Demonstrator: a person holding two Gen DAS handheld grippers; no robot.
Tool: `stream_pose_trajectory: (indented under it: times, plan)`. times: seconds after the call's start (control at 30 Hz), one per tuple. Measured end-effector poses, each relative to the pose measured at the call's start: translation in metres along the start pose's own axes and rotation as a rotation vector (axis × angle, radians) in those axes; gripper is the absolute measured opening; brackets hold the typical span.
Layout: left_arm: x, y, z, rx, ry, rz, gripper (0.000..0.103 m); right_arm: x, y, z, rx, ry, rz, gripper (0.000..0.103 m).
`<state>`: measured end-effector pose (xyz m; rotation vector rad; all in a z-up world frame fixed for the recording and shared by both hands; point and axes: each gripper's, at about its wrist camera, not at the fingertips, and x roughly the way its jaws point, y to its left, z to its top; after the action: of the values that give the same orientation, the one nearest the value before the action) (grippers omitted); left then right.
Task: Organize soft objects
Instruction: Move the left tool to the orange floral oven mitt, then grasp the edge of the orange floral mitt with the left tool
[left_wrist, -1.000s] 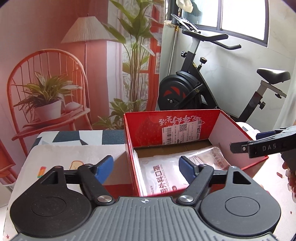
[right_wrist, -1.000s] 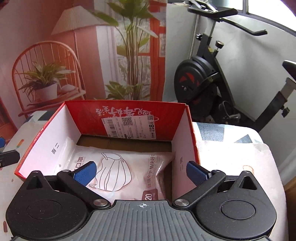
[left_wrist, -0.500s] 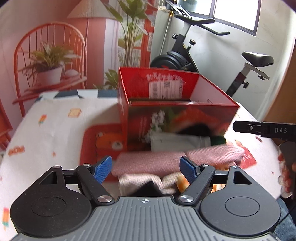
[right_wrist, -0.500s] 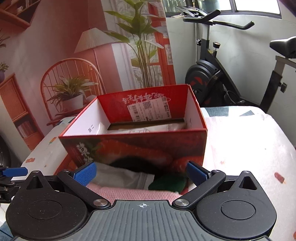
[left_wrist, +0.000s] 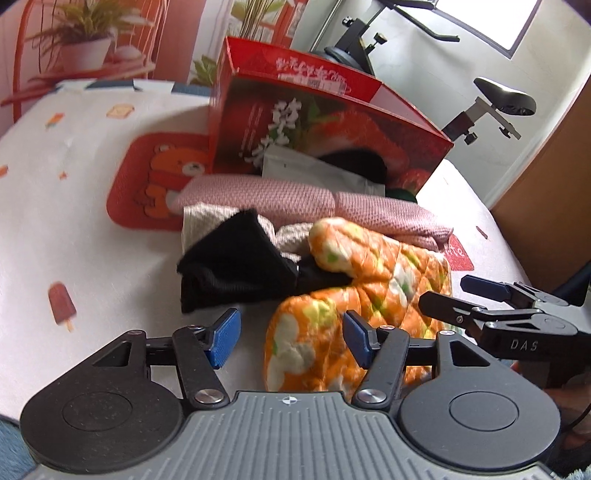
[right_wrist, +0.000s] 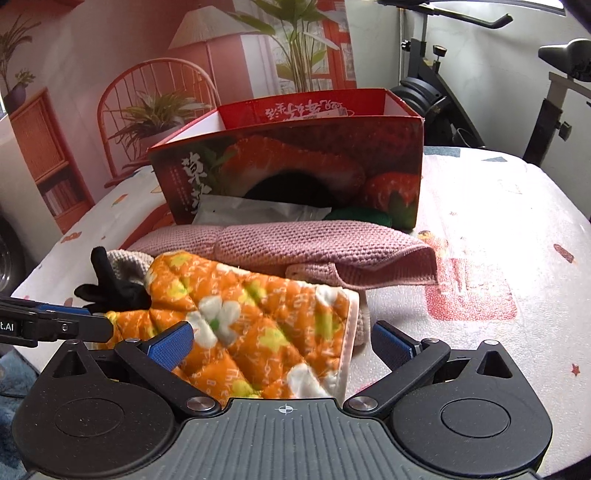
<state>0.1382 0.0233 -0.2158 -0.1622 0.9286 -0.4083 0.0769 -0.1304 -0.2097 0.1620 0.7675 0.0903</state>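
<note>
A pile of soft things lies in front of a red strawberry box (left_wrist: 332, 122) (right_wrist: 295, 155). An orange floral oven mitt (left_wrist: 362, 288) (right_wrist: 255, 325) is nearest. Behind it are a black cloth (left_wrist: 236, 269) (right_wrist: 110, 291), a cream knit cloth (left_wrist: 210, 218), a pink knit cloth (left_wrist: 280, 195) (right_wrist: 317, 247), a white packet (left_wrist: 314, 170) (right_wrist: 251, 210) and a green item (right_wrist: 358, 216). My left gripper (left_wrist: 291, 338) is open, low over the mitt's near end. My right gripper (right_wrist: 282, 339) is open with the mitt between its fingers, not gripped.
A white patterned tablecloth (left_wrist: 74, 184) (right_wrist: 498, 229) covers the table, with a red bear mat (left_wrist: 155, 181) under the pile. An exercise bike (left_wrist: 495, 99) (right_wrist: 436, 96) stands behind the table. A wooden panel (left_wrist: 546, 177) is at the right.
Both grippers have drawn back from above the box and dropped low to the pile at the table's front. Both stayed open.
</note>
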Motion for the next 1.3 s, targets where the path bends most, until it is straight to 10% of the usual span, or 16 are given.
stream_pose_trajectory:
  times: [0.53,0.87,1.3]
  plan:
    - [0.024,0.004,-0.014,-0.030,0.106,-0.042,0.058,0.014,0.001,-0.011,0.004,0.079,0.001,0.101]
    - [0.027,0.001,-0.014,-0.014,0.106,-0.065,0.028,0.023,-0.004,-0.018,0.035,0.130,0.015,0.101]
    - [0.036,-0.007,-0.019,0.027,0.102,-0.056,0.026,0.023,-0.007,-0.019,0.070,0.114,0.023,0.096]
